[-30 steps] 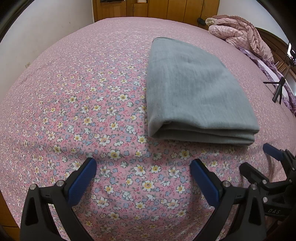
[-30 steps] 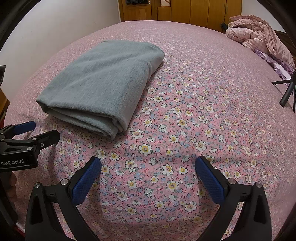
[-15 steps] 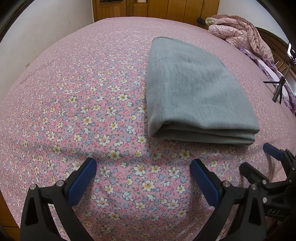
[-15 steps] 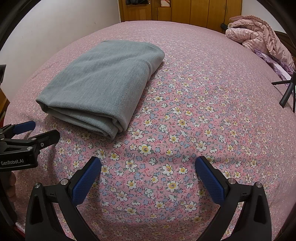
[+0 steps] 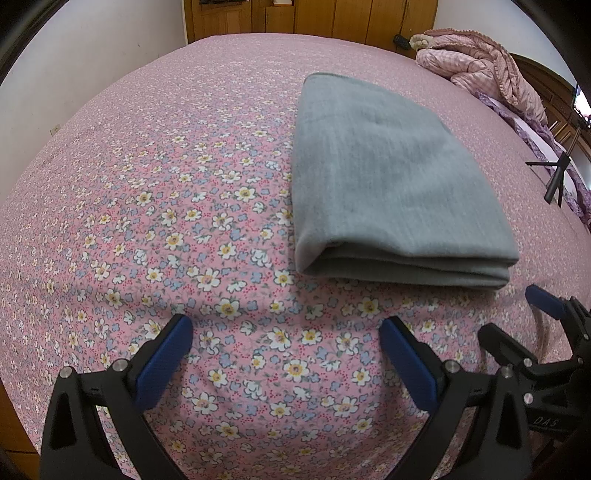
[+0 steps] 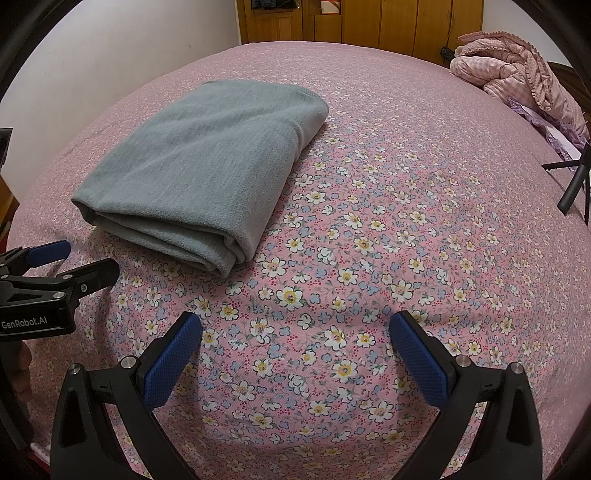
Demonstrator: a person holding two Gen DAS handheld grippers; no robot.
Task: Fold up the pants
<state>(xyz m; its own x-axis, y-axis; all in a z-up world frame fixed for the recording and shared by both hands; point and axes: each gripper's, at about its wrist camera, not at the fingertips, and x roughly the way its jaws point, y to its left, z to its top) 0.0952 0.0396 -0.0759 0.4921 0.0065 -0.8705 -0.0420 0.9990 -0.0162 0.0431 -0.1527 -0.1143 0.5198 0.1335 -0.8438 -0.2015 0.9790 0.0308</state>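
The grey, soft knit pants [image 5: 391, 181], folded into a flat rectangular bundle of several layers, are shown lying on the bed with the pink floral sheet [image 5: 184, 229], toward its near edge and between the two wrist views: to the right of centre in the left wrist view and to the left of centre in the right wrist view [image 6: 199, 162]. The left gripper [image 5: 284, 354] is held above bare sheet just short of the bundle, its blue-padded fingers spread wide with nothing between them; the right gripper [image 6: 295, 347] is likewise spread wide and empty, set apart from the bundle's near right corner. The folding is judged to be essentially complete, so the step in hand is taken to be a release and check. This is best done by keeping both grippers clear of the stack, so that no layer is dragged, and by pressing down only if a loose edge is seen to lift. The long axis of the bundle runs away from the person toward the wooden wardrobe doors [image 6: 369, 22]. The stacked layer edges and rounded folds of one short end face the grippers, while the far short end points to the far side of the bed. A rumpled pink quilted blanket [image 6: 517, 70] and a black tripod [image 6: 576, 181] are seen well apart, at the right.
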